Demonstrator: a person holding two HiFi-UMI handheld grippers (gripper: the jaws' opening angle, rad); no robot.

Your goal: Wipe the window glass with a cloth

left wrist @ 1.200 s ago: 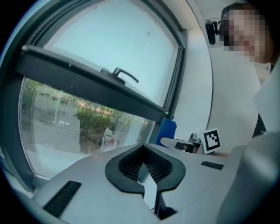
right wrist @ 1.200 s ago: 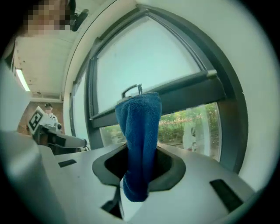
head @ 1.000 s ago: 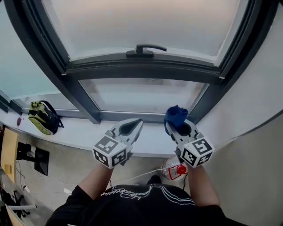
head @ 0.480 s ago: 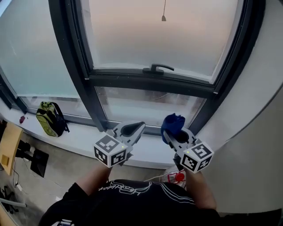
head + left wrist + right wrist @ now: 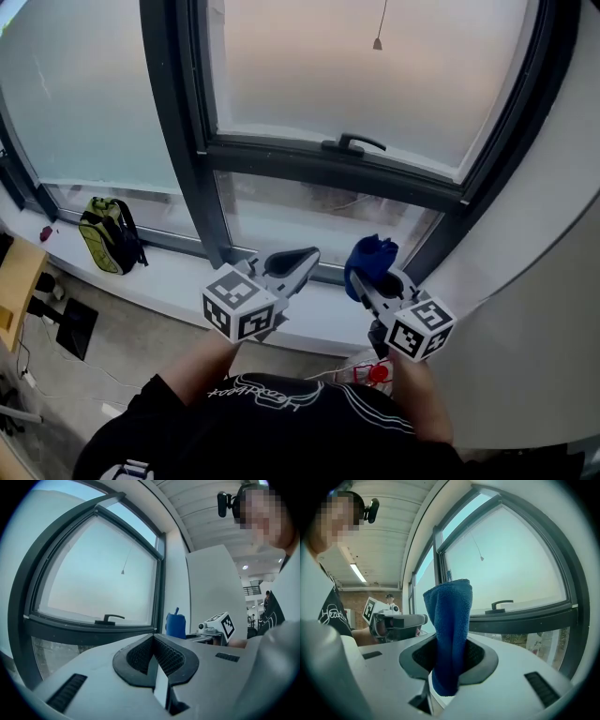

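The left tool (image 5: 302,256) has its jaws together with nothing between them. The right tool (image 5: 374,281) clamps the blue cloth (image 5: 371,253), which is not yet touching the window glass (image 5: 309,66). Best to lift it and press the cloth flat, then sweep in even strokes.

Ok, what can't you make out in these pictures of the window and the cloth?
Red-capped item: head view, partly hidden behind the right claw that grips the blue cloth.
Upper pane: top cut off by the head view's edge.
Small dark thing on the sill: too small in the head view.
Smudges on the glass: cannot be told in any view; panes look hazy.
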